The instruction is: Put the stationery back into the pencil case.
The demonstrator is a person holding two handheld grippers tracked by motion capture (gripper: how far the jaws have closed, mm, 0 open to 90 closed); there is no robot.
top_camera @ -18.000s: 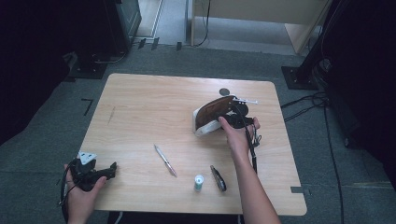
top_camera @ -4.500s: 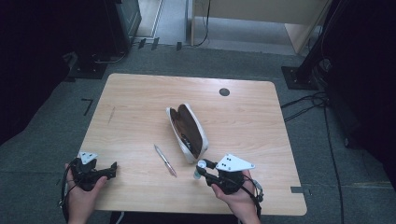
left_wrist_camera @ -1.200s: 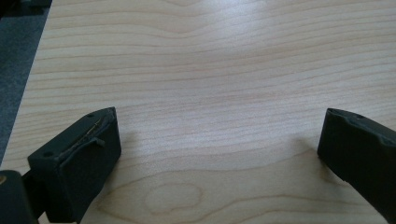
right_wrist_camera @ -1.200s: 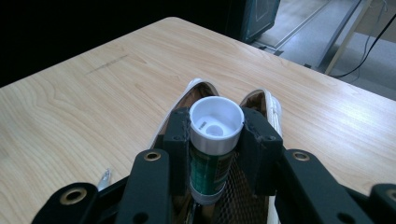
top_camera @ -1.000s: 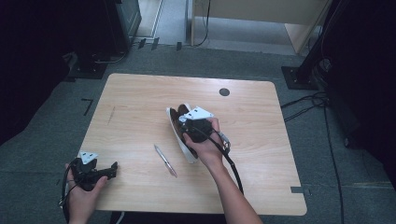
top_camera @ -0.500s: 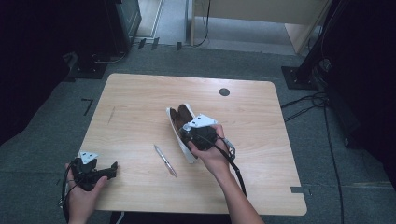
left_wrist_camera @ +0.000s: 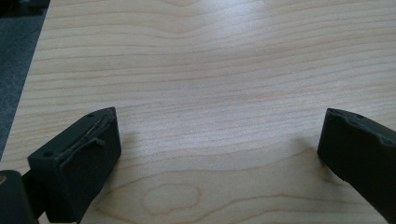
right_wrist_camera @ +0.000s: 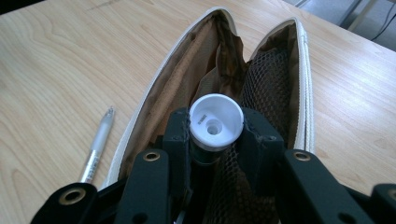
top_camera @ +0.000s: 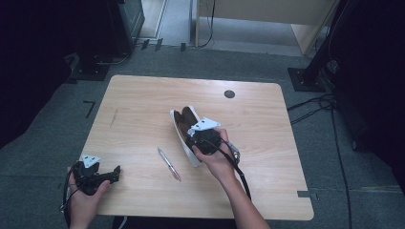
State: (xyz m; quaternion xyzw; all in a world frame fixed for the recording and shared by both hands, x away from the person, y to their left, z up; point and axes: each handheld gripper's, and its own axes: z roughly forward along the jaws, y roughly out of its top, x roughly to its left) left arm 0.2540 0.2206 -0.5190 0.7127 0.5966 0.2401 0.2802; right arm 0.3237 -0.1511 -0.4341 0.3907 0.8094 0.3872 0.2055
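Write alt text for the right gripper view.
The right tongs grip a small white-capped tube over the open pencil case, whose brown lining and mesh pocket show. A silver pen lies on the wooden table to the left of the case.

High view looks down over the table (top_camera: pixel 143 95); both gripper views skim its wood closely.

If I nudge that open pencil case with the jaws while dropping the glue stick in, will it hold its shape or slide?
Probably floppy: the pencil case has soft fabric walls and a sagging mesh pocket, so a nudge would likely fold a side inward. It looks light and lies on smooth wood, so it may slide. The glue stick, clamped in the right gripper, is round and could roll if dropped outside.
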